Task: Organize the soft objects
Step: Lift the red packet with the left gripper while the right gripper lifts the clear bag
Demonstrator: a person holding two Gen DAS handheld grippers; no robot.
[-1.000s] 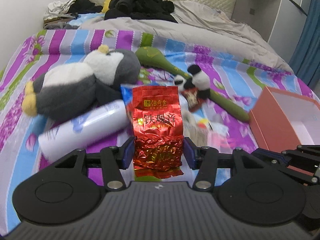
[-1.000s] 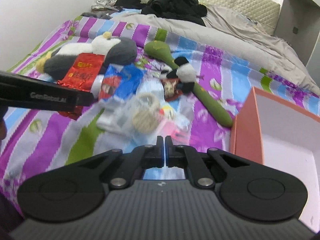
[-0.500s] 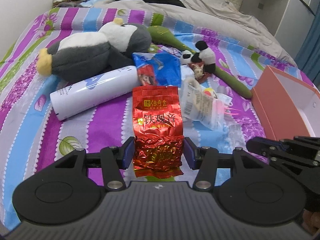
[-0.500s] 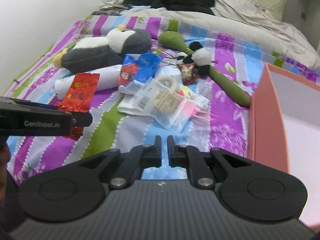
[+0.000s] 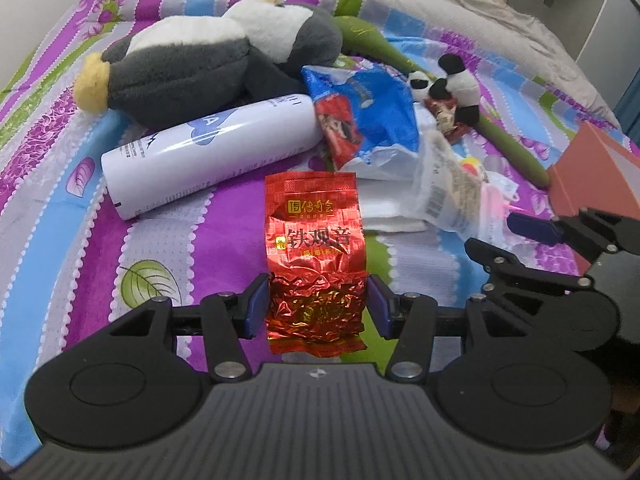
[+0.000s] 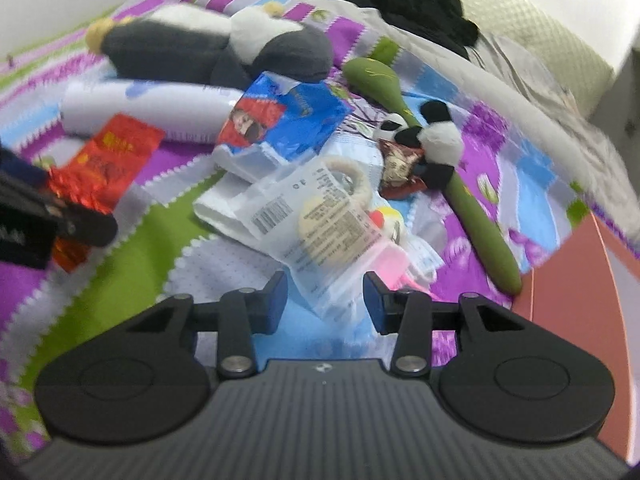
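Soft things lay in a loose heap on the striped bedspread [image 5: 168, 240] — a grey-and-white plush penguin [image 5: 208, 64], a small panda plush [image 5: 456, 88] on a green stem, a blue snack bag [image 5: 372, 116], a white bottle [image 5: 208, 156] on its side, and clear plastic packets [image 6: 320, 220] holding pale rings and something pink. The left tongs [image 5: 318, 304] pinched a red foil tea packet [image 5: 316, 256] by its lower part, its top standing up above the bedspread, near the bottle. The right tongs [image 6: 324, 300] had just been opening and stood spread, with a corner of the clear packets lying between the pads but, as far as the blurred right-wrist view showed, not pressed by them. An orange box [image 6: 568, 304] with a pale inside sat at the right edge, just beside the heap. The step in hand seemed to be a second pick: one packet already gripped on the left, the right reaching for the clear packets. The next move would likely call for lowering the spread tongs further over that crinkly plastic, closing on enough of it that it would not slide out, then carrying both — probably to the box, though that was a guess.
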